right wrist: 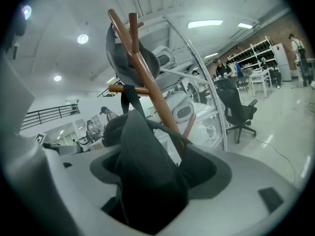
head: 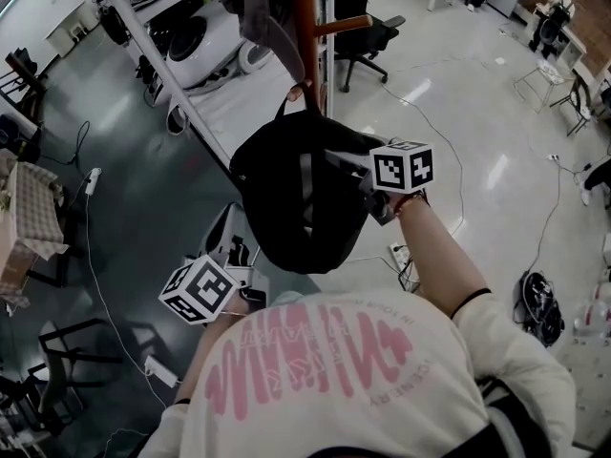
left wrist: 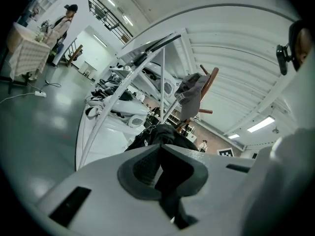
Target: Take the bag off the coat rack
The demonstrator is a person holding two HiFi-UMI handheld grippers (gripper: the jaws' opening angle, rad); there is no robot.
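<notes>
- The bag [head: 301,198], a black backpack, hangs by its top loop [head: 298,93] from a peg of the brown coat rack [head: 304,17], with its body sagging below.
- The right tool [head: 377,189] is clamped on the bag's right side. In the right gripper view, dark fabric fills the gap between its jaws.
- The left tool [head: 243,299] sits low at the bag's lower left. Its jaws are closed on each other with nothing between them, and it is apart from the bag.
- The loop probably has to travel up and outward along the peg. A sideways pull would likely tip the rack.
- The grip is on the bag's side, so lifting may just bunch the fabric while the loop stays put. Open the left tool and take the underside or the loop, so the weight comes off the peg.
- A grey garment [head: 253,8] hangs higher on the same rack. Keep the lift short, so the bag does not drag it.
</notes>
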